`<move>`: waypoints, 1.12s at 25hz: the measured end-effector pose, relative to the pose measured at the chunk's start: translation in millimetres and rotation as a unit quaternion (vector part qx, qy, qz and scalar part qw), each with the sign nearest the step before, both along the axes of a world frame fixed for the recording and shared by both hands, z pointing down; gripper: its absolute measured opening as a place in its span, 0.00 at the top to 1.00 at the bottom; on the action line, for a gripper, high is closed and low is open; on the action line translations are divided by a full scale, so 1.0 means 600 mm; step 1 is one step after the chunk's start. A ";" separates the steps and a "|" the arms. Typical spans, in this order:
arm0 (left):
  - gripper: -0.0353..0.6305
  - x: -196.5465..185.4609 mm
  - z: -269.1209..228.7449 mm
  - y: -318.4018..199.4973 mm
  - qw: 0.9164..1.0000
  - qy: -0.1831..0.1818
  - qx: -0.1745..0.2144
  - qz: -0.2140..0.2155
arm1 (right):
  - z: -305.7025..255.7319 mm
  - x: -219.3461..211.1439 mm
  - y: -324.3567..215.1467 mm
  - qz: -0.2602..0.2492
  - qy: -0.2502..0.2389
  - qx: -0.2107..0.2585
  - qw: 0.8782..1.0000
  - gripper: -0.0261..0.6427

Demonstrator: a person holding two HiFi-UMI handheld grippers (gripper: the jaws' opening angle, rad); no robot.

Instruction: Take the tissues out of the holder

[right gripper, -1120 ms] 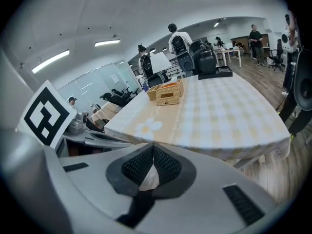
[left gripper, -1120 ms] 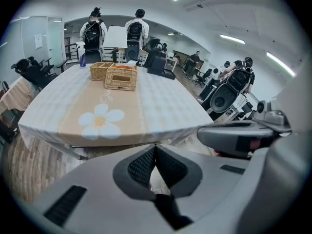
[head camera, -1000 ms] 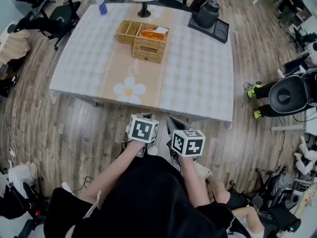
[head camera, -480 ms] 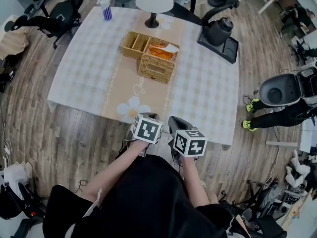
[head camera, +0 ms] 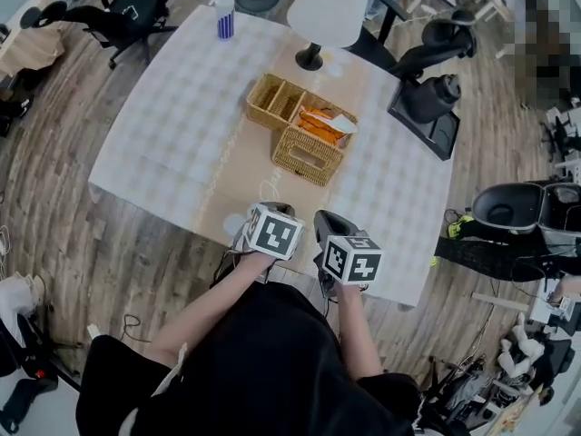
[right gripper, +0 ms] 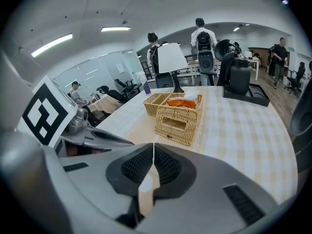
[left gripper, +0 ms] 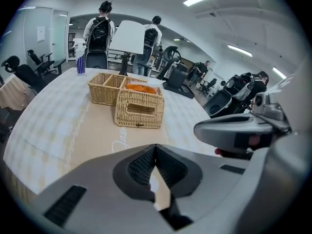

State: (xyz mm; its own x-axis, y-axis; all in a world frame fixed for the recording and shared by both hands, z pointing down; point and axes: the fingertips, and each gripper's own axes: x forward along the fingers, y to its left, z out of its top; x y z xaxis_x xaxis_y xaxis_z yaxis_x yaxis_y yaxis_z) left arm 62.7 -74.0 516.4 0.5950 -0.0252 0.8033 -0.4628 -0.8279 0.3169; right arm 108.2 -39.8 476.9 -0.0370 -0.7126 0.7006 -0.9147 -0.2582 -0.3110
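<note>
A woven wicker tissue holder [head camera: 309, 155] with a slot in its lid stands mid-table, also seen in the left gripper view [left gripper: 140, 108] and the right gripper view [right gripper: 178, 122]. Right behind it is a divided wicker basket [head camera: 270, 98] holding an orange packet [head camera: 318, 123] with a white sheet [head camera: 344, 123] on top. My left gripper [head camera: 264, 211] and right gripper [head camera: 329, 225] hover side by side over the table's near edge, well short of the holder. Both are shut and hold nothing; their jaws meet at the tips in the left [left gripper: 155, 148] and right [right gripper: 153, 148] gripper views.
A checked cloth with a beige runner covers the table [head camera: 172, 125]. A blue spray bottle [head camera: 224, 16], a white lamp [head camera: 329, 7] and a black kettle on a dark tray [head camera: 434, 107] stand at the far side. Office chairs ring the table; people stand beyond it.
Both grippers have come forward from over the floor to the table's near edge. The table and holder appear closer and more turned in the head view.
</note>
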 end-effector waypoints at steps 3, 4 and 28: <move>0.95 0.012 0.003 -0.030 1.000 0.001 -0.005 -0.009 | -0.003 0.013 -0.034 -0.014 0.005 -0.004 1.000 0.94; 0.95 0.016 0.003 -0.039 1.000 0.002 -0.007 -0.012 | -0.003 0.016 -0.045 -0.019 0.006 -0.005 1.000 0.94; 0.95 0.034 0.042 -0.143 0.999 0.008 -0.038 -0.036 | 0.021 0.072 -0.190 -0.100 0.081 -0.044 0.991 0.78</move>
